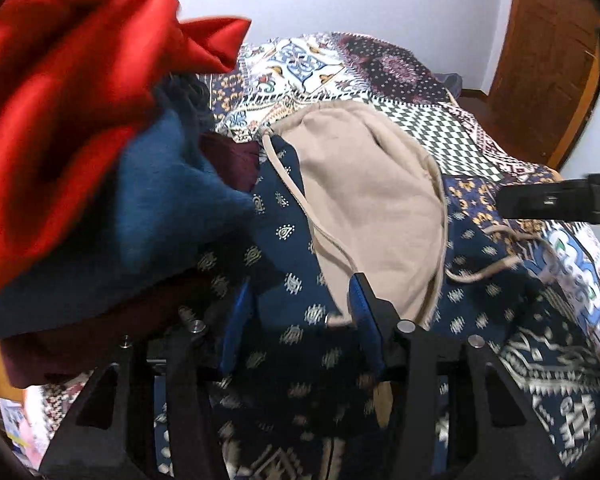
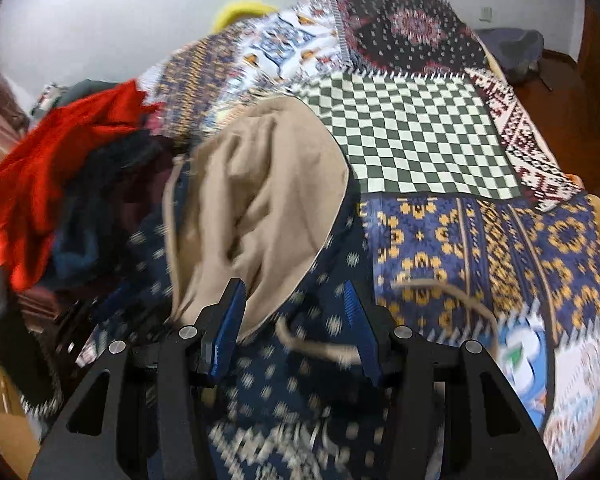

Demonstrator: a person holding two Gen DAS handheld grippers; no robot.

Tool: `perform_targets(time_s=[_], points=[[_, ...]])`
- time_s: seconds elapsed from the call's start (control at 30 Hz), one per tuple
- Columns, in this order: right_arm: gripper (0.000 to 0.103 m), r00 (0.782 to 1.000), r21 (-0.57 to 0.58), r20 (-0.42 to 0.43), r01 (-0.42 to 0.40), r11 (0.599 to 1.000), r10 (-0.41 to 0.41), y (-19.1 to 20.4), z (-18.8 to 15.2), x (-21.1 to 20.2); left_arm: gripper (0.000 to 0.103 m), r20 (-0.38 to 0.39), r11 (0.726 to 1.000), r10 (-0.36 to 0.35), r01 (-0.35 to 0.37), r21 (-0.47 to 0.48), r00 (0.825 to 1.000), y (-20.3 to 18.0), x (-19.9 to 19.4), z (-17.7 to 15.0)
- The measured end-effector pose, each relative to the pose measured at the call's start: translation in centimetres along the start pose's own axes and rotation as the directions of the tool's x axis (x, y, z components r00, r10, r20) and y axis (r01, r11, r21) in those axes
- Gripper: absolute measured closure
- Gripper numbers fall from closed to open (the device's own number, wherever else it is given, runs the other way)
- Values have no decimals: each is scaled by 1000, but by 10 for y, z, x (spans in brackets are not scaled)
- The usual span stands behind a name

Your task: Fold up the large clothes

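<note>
While the navy patterned hoodie [image 2: 300, 380] is hanging between the jaws of both tools, its beige-lined hood [image 2: 260, 200] is running away from them over the bed [image 2: 412, 136], long axis pointing up the mattress. The left hand-held gripper [image 1: 296, 320] and right hand-held gripper [image 2: 292, 320] are each standing half apart, seemingly clamping bunched navy cloth, though blur is hiding the contact. Farther left, a red garment [image 1: 60, 80] is lying on a pile.

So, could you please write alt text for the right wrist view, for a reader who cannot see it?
The right gripper holds navy patterned hoodie fabric, its beige-lined hood spilling ahead over a patchwork-print bedspread. A pile of red and dark clothes sits to the left.
</note>
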State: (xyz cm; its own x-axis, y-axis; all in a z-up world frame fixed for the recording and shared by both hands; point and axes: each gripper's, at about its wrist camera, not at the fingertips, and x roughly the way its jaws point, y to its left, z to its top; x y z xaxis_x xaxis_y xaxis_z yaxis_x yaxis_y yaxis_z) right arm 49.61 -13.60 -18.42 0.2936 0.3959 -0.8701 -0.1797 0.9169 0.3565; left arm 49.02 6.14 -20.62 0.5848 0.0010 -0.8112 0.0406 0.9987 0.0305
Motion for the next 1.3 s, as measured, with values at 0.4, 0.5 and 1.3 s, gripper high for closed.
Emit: perform_targets(time_s=[0.4, 0.5, 1.3], points=[[96, 998, 69, -49, 29, 997, -25, -28, 3, 38, 98, -75, 992, -58, 49, -116, 996, 23, 43, -9], [97, 1000, 12, 23, 20, 1000, -20, -18, -7, -1, 98, -74, 988, -110, 101, -116, 991, 25, 27, -13], [96, 989, -212, 115, 112, 971, -89, 24, -182, -98, 98, -163, 993, -72, 55, -108, 984, 74, -91, -181]])
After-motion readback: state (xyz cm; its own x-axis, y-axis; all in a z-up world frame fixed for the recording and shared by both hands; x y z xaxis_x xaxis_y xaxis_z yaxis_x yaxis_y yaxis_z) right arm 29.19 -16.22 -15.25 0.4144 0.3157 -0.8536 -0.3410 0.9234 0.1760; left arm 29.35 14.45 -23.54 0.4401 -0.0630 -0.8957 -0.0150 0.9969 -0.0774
